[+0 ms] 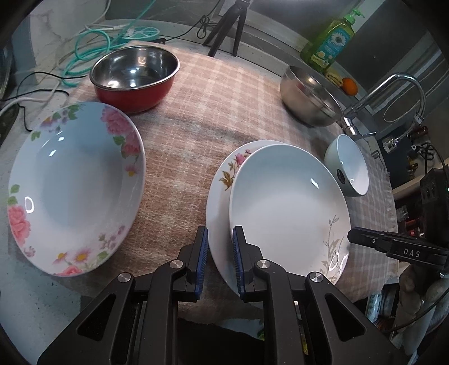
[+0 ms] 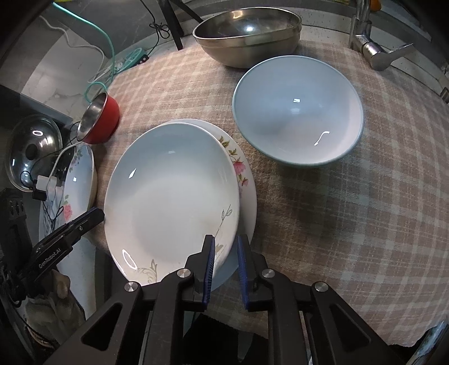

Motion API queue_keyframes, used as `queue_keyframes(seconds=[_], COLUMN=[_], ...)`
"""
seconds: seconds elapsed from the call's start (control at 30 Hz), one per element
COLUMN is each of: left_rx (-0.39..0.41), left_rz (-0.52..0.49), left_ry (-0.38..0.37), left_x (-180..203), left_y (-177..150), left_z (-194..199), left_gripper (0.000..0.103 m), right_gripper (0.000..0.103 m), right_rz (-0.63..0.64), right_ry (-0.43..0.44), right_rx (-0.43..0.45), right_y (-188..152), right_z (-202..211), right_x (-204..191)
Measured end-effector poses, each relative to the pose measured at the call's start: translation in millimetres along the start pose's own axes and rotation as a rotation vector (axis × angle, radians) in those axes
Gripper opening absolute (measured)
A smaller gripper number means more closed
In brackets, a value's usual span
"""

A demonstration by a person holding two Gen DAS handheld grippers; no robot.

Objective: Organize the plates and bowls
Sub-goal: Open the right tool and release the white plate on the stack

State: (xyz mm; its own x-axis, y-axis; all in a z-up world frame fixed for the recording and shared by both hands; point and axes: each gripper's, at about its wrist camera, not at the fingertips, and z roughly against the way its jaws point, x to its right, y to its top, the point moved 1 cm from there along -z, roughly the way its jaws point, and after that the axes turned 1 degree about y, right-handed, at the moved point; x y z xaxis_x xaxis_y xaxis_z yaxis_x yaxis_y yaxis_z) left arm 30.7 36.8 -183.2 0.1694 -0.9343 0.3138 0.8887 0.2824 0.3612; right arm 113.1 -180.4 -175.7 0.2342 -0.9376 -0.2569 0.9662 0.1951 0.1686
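Note:
A white plate with a grey leaf print [image 1: 286, 207] [image 2: 171, 202] lies on a floral-rimmed plate [image 1: 224, 179] [image 2: 241, 168] on the checked cloth. A larger pink-flowered plate [image 1: 75, 185] [image 2: 78, 182] lies to the left. A red bowl [image 1: 134, 75] [image 2: 98, 118], a steel bowl [image 1: 308, 98] [image 2: 247, 36] and a pale blue bowl [image 1: 350, 165] [image 2: 297, 109] stand behind. My left gripper [image 1: 220, 238] is open, its jaws either side of the stack's near-left rim. My right gripper [image 2: 226, 247] is open over the stack's near-right rim.
A checked cloth [image 1: 196, 118] [image 2: 350, 210] covers the counter. A faucet [image 1: 393, 92] [image 2: 373, 47], a soap bottle [image 1: 331, 42] and an orange [image 1: 349, 85] stand at the right back. Cables [image 1: 84, 47] and a tripod [image 1: 227, 25] lie behind. A pot lid [image 2: 31, 151] sits left.

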Motion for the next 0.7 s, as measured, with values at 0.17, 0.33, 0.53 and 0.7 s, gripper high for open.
queue_keyframes(seconds=[0.17,0.33,0.53,0.7], left_rx=[0.027,0.065,0.118,0.166], left_rz=[0.006,0.029,0.098,0.16], left_ry=[0.012,0.032,0.054,0.096], left_x=[-3,-10,-21,-34], left_y=[-6,-20,-39,-50], left_z=[15,32,56,77], left_gripper=[0.015,0.015,0.015,0.019], right_gripper=[0.016,0.025,0.025,0.028], right_rz=[0.046,0.051,0.066,0.123], right_ry=[0.0,0.028,0.049,0.108], right_rx=[0.045,0.092,0.167,0.225], right_y=[-5,-11,-9,-5], right_z=[16,30,45,57], right_x=[-1,4,7,-9])
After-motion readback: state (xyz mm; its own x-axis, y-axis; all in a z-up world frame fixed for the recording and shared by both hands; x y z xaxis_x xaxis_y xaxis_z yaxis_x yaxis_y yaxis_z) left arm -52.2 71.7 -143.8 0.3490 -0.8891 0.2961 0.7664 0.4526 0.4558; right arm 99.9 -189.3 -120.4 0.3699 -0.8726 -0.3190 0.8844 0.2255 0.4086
